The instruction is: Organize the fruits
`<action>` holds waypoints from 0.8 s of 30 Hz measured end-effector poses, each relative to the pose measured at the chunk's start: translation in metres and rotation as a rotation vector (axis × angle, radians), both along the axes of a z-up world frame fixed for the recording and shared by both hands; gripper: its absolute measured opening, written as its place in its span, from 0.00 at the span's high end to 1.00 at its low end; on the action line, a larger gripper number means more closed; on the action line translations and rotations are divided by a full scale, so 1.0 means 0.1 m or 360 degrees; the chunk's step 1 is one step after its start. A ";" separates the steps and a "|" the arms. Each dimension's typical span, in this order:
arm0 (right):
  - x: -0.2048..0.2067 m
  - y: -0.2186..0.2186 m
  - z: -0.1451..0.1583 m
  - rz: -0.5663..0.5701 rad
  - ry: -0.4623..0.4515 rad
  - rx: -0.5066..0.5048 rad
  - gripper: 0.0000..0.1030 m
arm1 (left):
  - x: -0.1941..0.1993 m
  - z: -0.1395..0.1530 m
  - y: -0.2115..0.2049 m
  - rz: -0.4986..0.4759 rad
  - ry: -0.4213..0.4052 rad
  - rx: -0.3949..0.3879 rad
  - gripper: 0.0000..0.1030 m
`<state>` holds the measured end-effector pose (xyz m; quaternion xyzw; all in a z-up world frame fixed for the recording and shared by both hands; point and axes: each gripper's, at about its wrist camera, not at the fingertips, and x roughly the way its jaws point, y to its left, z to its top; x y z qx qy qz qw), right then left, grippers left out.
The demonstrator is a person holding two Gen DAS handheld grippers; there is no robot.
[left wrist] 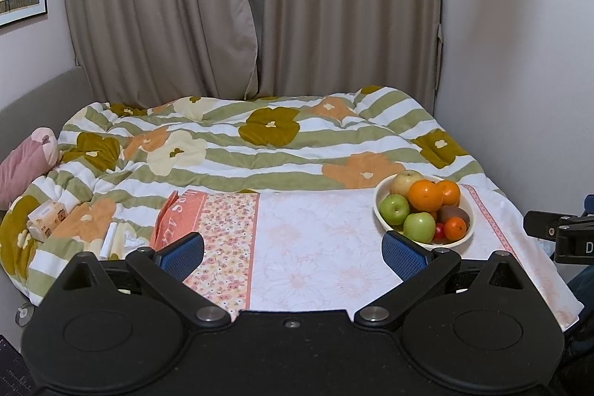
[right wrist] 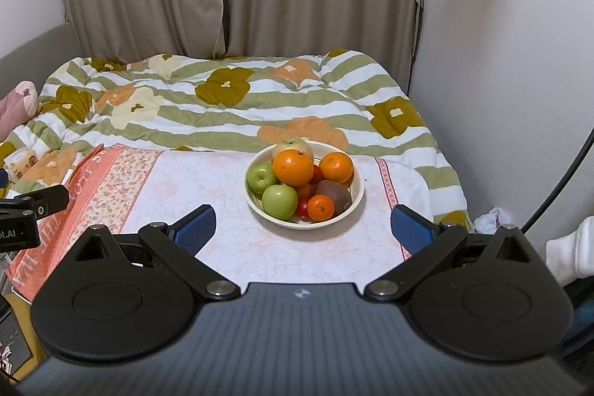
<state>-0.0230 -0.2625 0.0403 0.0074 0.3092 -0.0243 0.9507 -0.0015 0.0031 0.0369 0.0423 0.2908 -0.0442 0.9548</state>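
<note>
Fruit piled in the cream bowl (right wrist: 358, 190) on the pale floral cloth (right wrist: 208, 188) at the bed's near edge — big orange (right wrist: 293, 167) topmost, green apples (right wrist: 280, 201) and a kiwi (right wrist: 334, 197) round it. Risk, as I judge it: pulling a lower fruit unsettles the heap and the orange rolls off onto the soft quilt (right wrist: 222, 102). Right gripper (right wrist: 302, 223) faces the bowl, left gripper (left wrist: 293, 249) beside it — both spread wide, holding nothing, touching nothing.

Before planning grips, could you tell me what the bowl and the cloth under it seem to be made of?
The bowl looks like glazed ceramic, possibly melamine: cream, smooth, with a soft sheen on the rim. The cloth looks like thin printed cotton: matte, floral pattern, lying flat with a woven border.
</note>
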 end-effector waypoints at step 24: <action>0.08 0.05 -0.06 -0.0010 0.0022 0.0022 0.00 | 0.10 -0.05 -0.06 -0.0007 0.0025 -0.0019 0.00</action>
